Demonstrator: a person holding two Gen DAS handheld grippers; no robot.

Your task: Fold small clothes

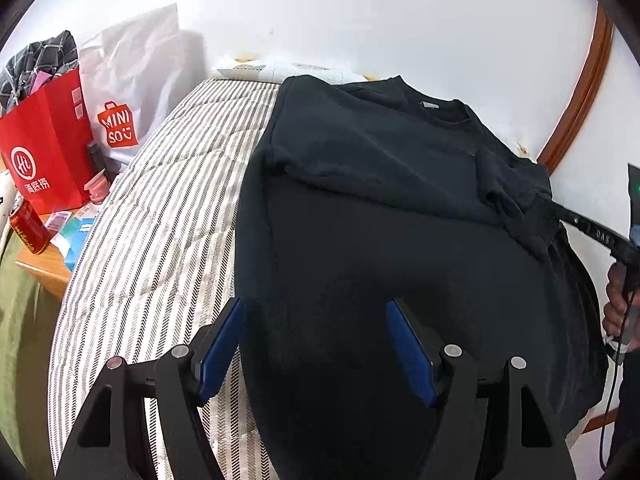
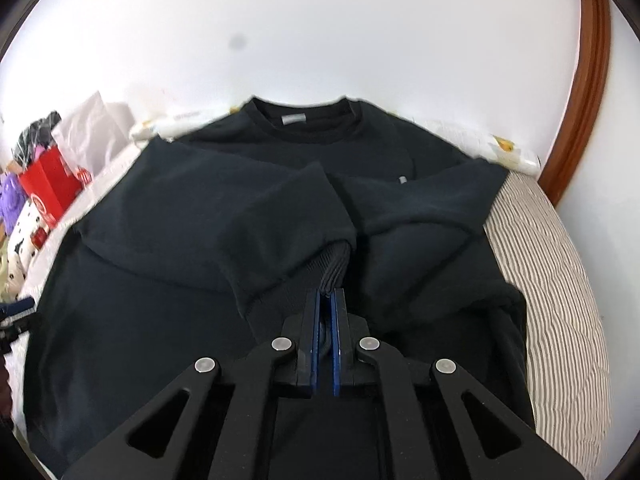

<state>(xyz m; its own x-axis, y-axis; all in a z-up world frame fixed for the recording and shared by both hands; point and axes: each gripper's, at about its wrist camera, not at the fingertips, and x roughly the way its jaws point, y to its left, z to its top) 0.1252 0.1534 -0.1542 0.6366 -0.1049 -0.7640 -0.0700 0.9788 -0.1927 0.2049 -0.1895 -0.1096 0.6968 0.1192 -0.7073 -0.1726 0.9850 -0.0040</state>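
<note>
A black sweatshirt point(image 1: 380, 200) lies flat on a striped mattress point(image 1: 160, 220), collar at the far end, with one sleeve folded across its chest. My left gripper point(image 1: 316, 304) is open and empty, hovering over the shirt's lower left part. My right gripper point(image 2: 329, 294) is shut on the ribbed cuff point(image 2: 334, 270) of a sleeve and holds it over the middle of the sweatshirt point(image 2: 160, 300). The other sleeve point(image 2: 420, 204) lies folded across on the right. The right gripper also shows at the right edge of the left wrist view point(image 1: 600, 236).
A red paper bag point(image 1: 48, 152), a white Miniso bag point(image 1: 128, 92) and a red can point(image 1: 28, 224) stand on a bedside table at the left. A white wall is behind. A wooden frame point(image 1: 580, 100) curves at the right. Striped mattress point(image 2: 552, 280) shows right of the shirt.
</note>
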